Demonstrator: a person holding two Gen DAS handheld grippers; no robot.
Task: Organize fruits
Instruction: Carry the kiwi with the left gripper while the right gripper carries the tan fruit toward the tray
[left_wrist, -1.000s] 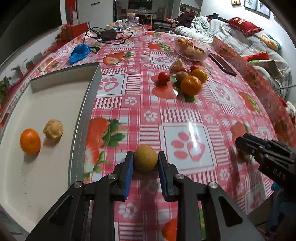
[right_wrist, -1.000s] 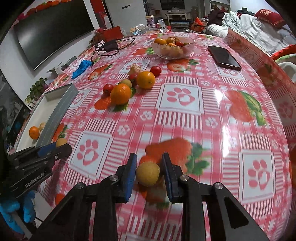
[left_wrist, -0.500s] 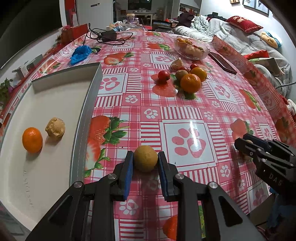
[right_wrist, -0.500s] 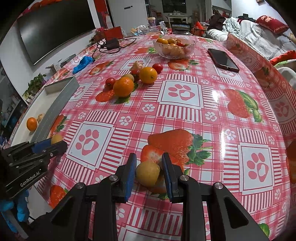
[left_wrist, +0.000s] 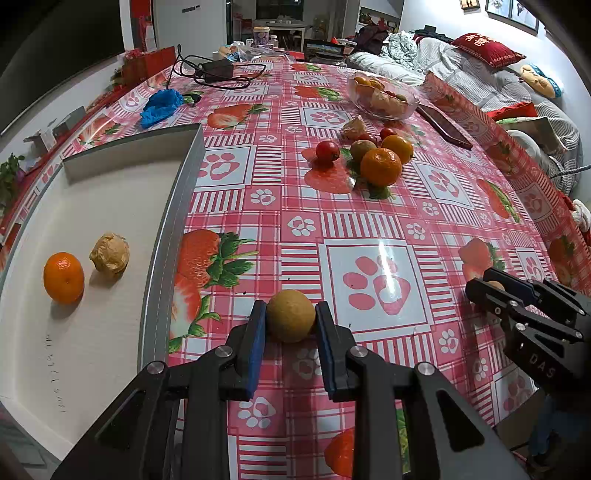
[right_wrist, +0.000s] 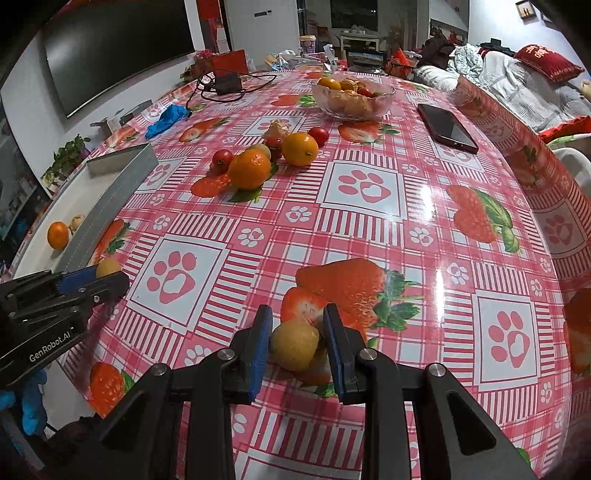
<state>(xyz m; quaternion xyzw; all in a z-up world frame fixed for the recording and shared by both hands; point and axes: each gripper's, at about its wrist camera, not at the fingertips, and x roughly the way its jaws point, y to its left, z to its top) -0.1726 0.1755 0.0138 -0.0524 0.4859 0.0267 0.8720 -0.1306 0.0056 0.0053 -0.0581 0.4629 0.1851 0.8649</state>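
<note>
Left gripper (left_wrist: 290, 334) clamped on a brownish round fruit (left_wrist: 291, 320) beside the white tray (left_wrist: 162, 254), presumably for sorting there. Right gripper (right_wrist: 297, 345) likewise closed around a yellow fruit (right_wrist: 294, 345), carried clear of the tablecloth (right_wrist: 369, 229).

Black tongs (left_wrist: 290, 339) with blue pads (left_wrist: 256, 343), silver screws, white "GenRobot.AI" and "DAS" lettering

Dark smartphone (right_wrist: 447, 127) flat on pink strawberry-print tablecloth (right_wrist: 369, 221) — black charger brick (left_wrist: 216, 68) and crumpled blue glove (left_wrist: 161, 104) at far end.

Right gripper (right_wrist: 297, 341) clamped on yellow fruit (right_wrist: 294, 345) above tabletop (right_wrist: 369, 229); left gripper (right_wrist: 105, 278) holding tan fruit (right_wrist: 107, 266) near left; tray (right_wrist: 114, 184) beyond.
</note>
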